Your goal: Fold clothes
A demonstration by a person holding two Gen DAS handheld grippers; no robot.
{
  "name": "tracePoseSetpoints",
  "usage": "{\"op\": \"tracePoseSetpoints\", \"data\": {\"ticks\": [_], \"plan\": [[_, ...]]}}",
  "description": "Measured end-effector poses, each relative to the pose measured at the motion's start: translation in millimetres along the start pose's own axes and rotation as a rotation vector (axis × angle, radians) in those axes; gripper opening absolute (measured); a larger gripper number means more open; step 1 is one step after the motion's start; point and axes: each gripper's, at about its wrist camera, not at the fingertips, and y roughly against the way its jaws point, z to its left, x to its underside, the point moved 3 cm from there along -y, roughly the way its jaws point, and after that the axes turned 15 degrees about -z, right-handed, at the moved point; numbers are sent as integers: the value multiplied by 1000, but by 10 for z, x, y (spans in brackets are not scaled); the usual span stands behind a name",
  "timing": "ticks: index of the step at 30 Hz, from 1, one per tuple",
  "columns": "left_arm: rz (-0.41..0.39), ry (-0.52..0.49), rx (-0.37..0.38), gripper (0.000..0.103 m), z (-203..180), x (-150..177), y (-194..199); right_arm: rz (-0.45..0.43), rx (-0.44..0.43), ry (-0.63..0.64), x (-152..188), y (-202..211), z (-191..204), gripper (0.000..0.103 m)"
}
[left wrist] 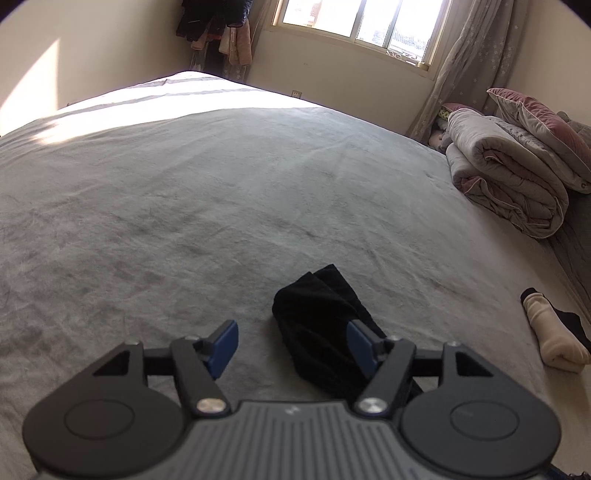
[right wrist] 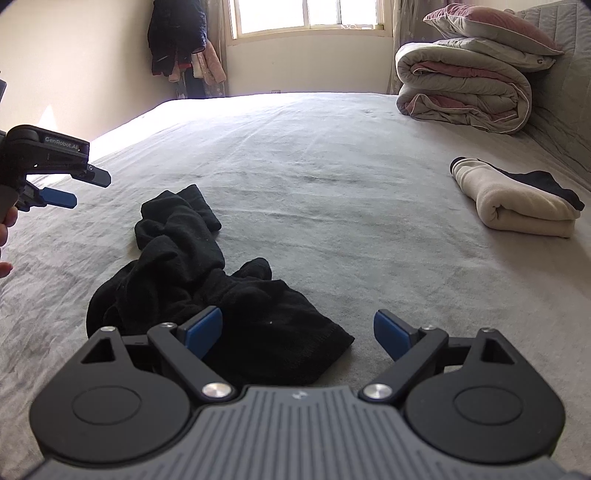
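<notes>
Grey bedding (right wrist: 332, 155) is spread wide beneath a sunlit window (right wrist: 306, 14). On it, near the front, a black garment (right wrist: 192, 266) is seen crumpled and twisted into a loose heap. The right gripper (right wrist: 297, 332) is held agape just over its hem, nothing clasped. The left gripper (left wrist: 291, 345) is likewise parted, empty, beside the cloth.
</notes>
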Motion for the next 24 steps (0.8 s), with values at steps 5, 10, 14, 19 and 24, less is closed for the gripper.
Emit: {"op": "tracePoseSetpoints", "data": {"ticks": [5,10,14,19,24], "plan": [[15,7,28,71,71,274,194,-24,-24,33,-12,37,109,91],[19,-4,71,71,138,522,310,-64,-84,59,-15,83,255,90],[38,27,153,70,224,742,330,-105,-164,81,-4,160,418,76],[165,37,201,59,267,911,246,-126,-241,169,104,242,686,62],[170,49,230,59,256,892,184,-103,-204,303,204,152,886,51]]}}
